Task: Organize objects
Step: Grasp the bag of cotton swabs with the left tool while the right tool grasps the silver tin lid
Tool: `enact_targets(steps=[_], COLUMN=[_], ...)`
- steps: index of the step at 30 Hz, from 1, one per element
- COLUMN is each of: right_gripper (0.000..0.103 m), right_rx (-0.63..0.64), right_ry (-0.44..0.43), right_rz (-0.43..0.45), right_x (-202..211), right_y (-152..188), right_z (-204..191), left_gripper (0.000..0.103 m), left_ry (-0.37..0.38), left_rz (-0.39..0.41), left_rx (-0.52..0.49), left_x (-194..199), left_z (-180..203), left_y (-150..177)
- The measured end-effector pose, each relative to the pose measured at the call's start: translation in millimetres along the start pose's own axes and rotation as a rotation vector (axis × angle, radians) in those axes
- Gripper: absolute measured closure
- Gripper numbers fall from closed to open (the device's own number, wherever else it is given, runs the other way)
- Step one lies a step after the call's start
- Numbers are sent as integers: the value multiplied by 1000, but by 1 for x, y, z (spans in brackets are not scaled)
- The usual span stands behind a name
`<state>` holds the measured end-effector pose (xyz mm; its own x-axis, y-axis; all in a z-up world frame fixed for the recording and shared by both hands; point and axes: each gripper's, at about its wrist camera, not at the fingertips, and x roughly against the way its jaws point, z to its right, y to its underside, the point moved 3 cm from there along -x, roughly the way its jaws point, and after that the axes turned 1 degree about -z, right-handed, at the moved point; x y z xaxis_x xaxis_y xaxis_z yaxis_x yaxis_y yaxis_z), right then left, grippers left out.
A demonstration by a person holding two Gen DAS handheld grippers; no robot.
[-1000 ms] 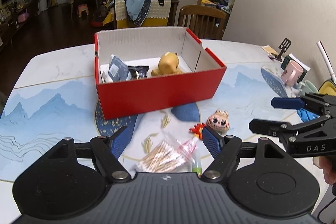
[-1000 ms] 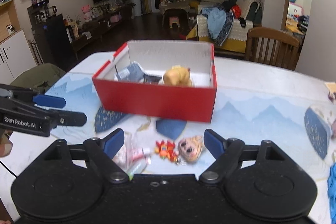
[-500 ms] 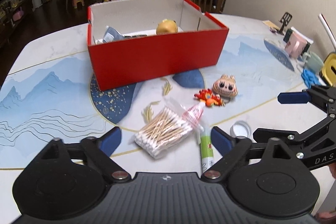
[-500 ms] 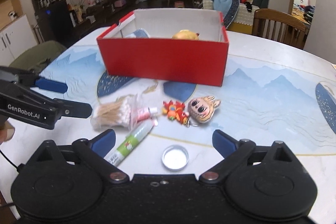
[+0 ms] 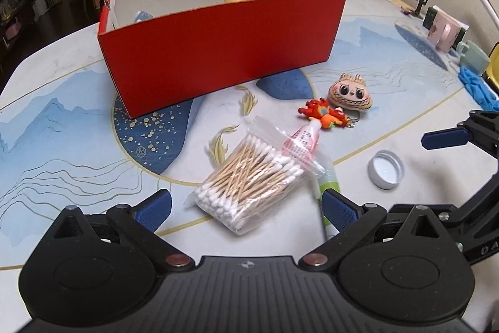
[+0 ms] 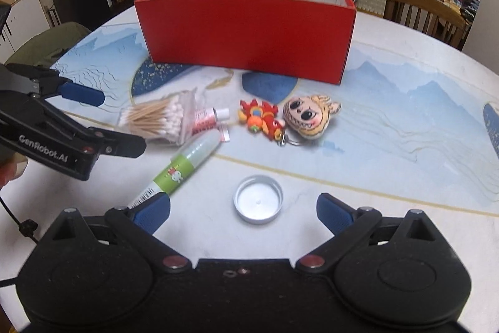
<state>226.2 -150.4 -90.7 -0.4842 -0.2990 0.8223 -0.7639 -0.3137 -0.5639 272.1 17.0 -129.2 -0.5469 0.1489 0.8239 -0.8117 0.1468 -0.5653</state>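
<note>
Two grippers you hold are both lower and nearer the table (image 5: 56, 127) than a second ago, and the red box (image 5: 218, 52) now fills more of each view. Your left gripper (image 5: 246, 208) has just been opening and now stands spread wide, the bag of cotton swabs (image 5: 252, 177) lying on the table between its blue pads, untouched. Your right gripper (image 6: 243, 213) opened too and is spread, the round metal lid (image 6: 258, 198) lying loose between its pads.

Only the left view shows the pink mug (image 5: 444, 33) and the blue cloth (image 5: 478, 88) at the table's right edge. Only the right view shows the whole green-labelled tube (image 6: 184, 166).

In front of the box you have six loose things: one swab bag, one green tube, one small pink tube (image 6: 207, 119), one red figure keychain (image 6: 260, 120), one plush face charm (image 6: 308, 117) and one lid.
</note>
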Motion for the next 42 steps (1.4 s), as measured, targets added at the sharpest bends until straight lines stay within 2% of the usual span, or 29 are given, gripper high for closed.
enact_targets(steps=[11,17,20,28,30,32,35,42], right_gripper=[11,19,19,28,30,33,39,53], right_rx=[11,3,8,15,18,19,17,8], right_ry=[9,10,18,44,49,52,55,67], right_rz=[-45,-70,-73,-72,-71,-69,-66,-60], right_x=[-18,-25,-27,-29,-29,-30,-29,-29], right_y=[-1,-3,-6,-12,-12,-13,-13,-14], right_z=[4,7,7,8,8,8,8,7], left_gripper=[0,0,0,2,8,21,34,51], left_ry=[-27,-34,-40,-27,-22,-19,-17,-7], left_rz=[-44,-38,-35,-35,-32,-33,-29,-19], left_rx=[-56,-72,-80,-27,-23,-22,-20,7], left_x=[-30,-35,-36,-39,-38,-38,-37,-32], left_z=[-6,-4,-3,-10,-10,-11,-10,-11], left_y=[-7,-10,-12,-15,-15,-15,-15,-17])
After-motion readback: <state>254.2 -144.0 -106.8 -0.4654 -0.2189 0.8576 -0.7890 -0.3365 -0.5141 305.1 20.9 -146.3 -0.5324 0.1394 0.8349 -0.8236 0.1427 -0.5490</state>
